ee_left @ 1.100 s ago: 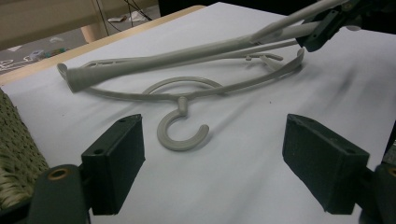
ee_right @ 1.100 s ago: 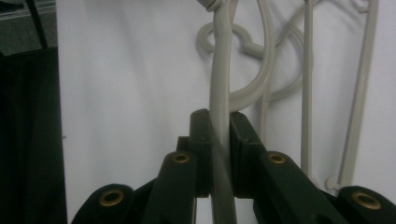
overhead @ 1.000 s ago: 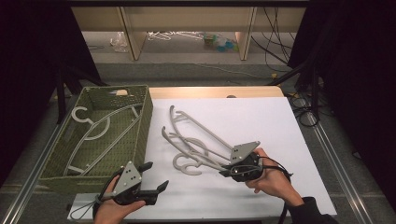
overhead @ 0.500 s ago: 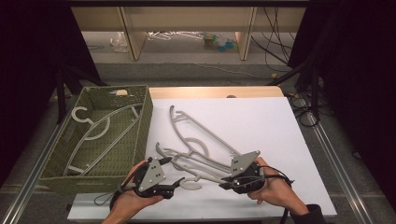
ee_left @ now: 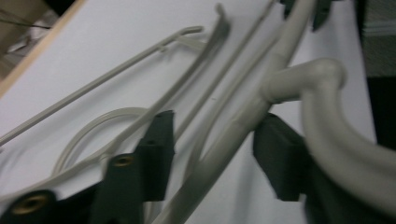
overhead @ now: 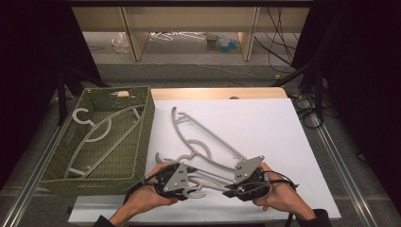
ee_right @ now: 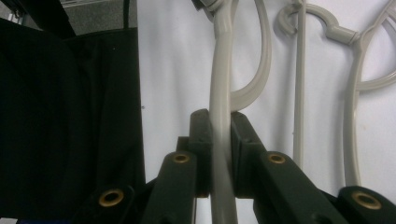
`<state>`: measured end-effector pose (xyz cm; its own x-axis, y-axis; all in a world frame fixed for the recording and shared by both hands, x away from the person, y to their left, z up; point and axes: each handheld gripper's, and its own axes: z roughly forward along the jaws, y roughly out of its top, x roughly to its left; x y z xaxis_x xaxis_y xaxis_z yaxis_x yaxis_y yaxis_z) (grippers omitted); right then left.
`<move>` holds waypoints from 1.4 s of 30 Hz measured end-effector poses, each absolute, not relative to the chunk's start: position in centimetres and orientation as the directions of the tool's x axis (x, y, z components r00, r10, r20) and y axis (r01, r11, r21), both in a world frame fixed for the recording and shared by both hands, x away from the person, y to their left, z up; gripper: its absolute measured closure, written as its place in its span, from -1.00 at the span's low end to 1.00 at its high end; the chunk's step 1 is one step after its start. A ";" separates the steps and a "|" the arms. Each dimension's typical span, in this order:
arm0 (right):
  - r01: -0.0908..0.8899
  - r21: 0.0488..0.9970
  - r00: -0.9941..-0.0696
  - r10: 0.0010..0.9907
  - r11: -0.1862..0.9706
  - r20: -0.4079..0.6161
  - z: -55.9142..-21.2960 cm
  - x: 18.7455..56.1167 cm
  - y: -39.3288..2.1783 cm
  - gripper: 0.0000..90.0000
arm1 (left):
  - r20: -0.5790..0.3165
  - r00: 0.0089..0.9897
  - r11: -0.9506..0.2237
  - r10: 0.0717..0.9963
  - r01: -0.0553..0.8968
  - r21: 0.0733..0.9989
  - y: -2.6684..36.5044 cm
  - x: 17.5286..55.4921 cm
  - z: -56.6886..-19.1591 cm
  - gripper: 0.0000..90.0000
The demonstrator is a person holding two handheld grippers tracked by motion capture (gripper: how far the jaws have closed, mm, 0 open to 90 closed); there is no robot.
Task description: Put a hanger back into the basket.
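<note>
Grey hanger (overhead: 208, 177) spans both low, inward-facing hands.

grey hangers (overhead: 208, 137), olive woven basket (overhead: 142, 137), white table (overhead: 274, 127)

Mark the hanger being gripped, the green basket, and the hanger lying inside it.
gripped hanger (ee_right: 220, 79), right gripper view, on its arm above the pads.
green basket (overhead: 147, 123), high view, on its right wall.
hanger in basket (overhead: 101, 130), high view, on its shoulder.

The white table (overhead: 283, 142) is brightly lit from above, while the room around stays very dark. The left gripper view is blurred; the right gripper view is sharper.
</note>
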<state>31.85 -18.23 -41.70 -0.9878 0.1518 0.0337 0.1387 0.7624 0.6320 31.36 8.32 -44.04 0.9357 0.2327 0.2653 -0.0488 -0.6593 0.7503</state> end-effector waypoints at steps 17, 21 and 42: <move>0.138 0.667 -0.983 0.184 0.732 0.001 -41.1 32.3 -19.6 0.69 | 0.335 0.938 -0.706 0.090 -0.178 0.686 7.1 31.2 -41.7 0.66; 0.163 0.681 -0.971 0.239 0.714 -0.017 -41.0 32.6 -19.8 0.61 | 0.267 0.956 -0.681 0.124 -0.113 0.723 7.1 31.3 -41.0 0.74; 0.324 0.832 -0.857 0.513 0.450 0.056 -39.4 32.3 -21.8 -0.20 | 0.059 0.883 -0.565 0.466 0.246 0.788 11.7 33.0 -38.7 0.78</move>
<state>32.27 -21.76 -39.41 -0.8568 0.5125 0.0563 0.3238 0.4499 0.8323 33.01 11.75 -38.75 0.8829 0.4659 0.0589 0.2455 -0.5649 0.7878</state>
